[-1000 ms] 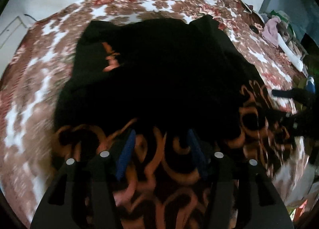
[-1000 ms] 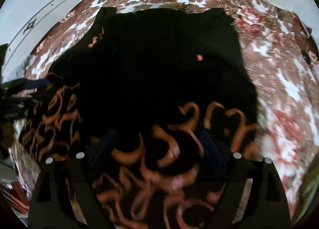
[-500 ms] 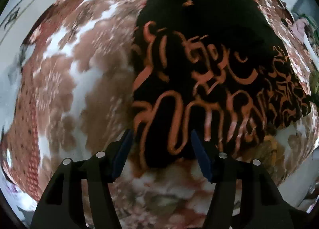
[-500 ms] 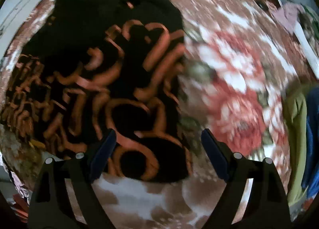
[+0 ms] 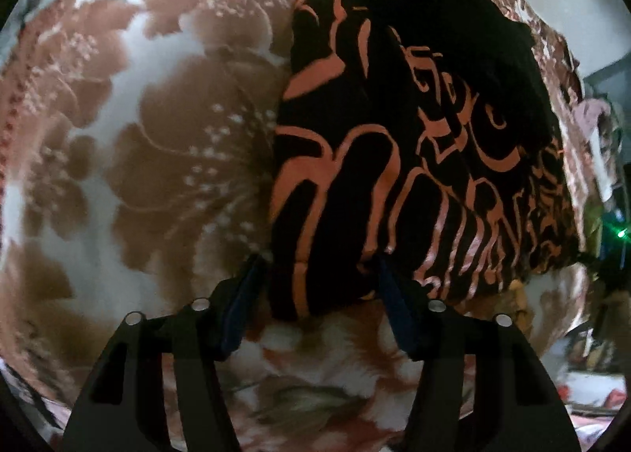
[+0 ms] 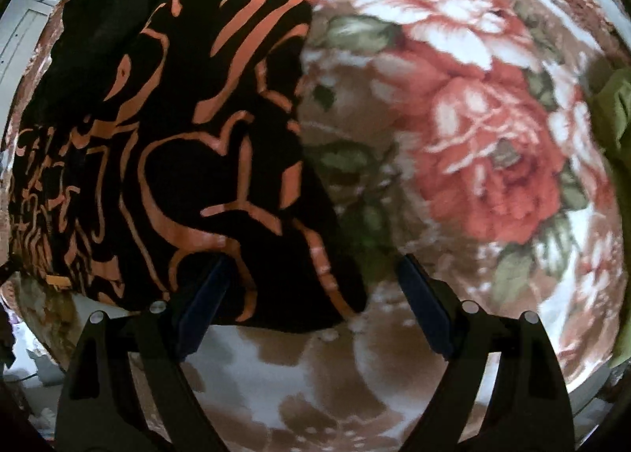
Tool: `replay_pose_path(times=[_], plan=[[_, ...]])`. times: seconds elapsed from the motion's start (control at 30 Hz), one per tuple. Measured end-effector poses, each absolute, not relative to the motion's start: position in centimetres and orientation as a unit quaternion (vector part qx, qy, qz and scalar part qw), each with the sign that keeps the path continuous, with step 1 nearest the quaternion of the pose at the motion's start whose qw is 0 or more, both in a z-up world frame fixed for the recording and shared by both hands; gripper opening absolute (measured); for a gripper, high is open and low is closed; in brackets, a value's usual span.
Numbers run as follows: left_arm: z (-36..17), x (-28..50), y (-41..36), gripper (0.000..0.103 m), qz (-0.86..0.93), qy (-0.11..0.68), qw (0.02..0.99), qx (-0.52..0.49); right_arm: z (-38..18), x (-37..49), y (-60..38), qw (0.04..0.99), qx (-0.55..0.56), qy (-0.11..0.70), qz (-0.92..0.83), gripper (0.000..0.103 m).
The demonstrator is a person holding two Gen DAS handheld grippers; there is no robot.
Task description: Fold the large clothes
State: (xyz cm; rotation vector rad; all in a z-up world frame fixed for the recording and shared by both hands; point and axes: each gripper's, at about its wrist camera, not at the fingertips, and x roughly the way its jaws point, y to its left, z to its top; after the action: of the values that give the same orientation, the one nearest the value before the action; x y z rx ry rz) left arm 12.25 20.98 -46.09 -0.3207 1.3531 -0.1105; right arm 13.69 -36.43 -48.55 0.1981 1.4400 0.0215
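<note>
A large black garment (image 5: 394,136) with orange swirl print lies folded over on a floral blanket (image 5: 157,136). My left gripper (image 5: 318,266) points down at the garment's near left corner. That corner sits between its blue pads, the jaws are closing, and I see no firm pinch on the cloth. My right gripper (image 6: 314,261) stands wide open over the garment's (image 6: 177,136) near right corner. Its left pad is above the cloth, and its right pad hangs over the bare blanket (image 6: 473,136).
The blanket covers a bed that stretches left of the garment in the left wrist view and right of it in the right wrist view. A green cloth (image 6: 615,109) lies at the right edge. Pink clothing (image 5: 591,117) is piled beyond the bed's far side.
Both grippers have left the middle of the garment's printed part for its near corners and sunk closer to the bed. Both views have rolled. The left jaws have narrowed a little.
</note>
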Motion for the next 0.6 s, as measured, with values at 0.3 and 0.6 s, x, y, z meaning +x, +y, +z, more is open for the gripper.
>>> replay_pose_path(times=[0.3,0.6], plan=[[-44.0,12.4,20.4,0.053,-0.083,0.598,0.778,-0.177,-47.5,13.9,-33.5,0.753,0.072,0.653,0.048,0.081],[-42.9,12.6,19.1,0.049,-0.093,0.593,0.783,-0.162,-47.3,15.0,-31.5,0.754,0.046,0.653,0.05,0.081]])
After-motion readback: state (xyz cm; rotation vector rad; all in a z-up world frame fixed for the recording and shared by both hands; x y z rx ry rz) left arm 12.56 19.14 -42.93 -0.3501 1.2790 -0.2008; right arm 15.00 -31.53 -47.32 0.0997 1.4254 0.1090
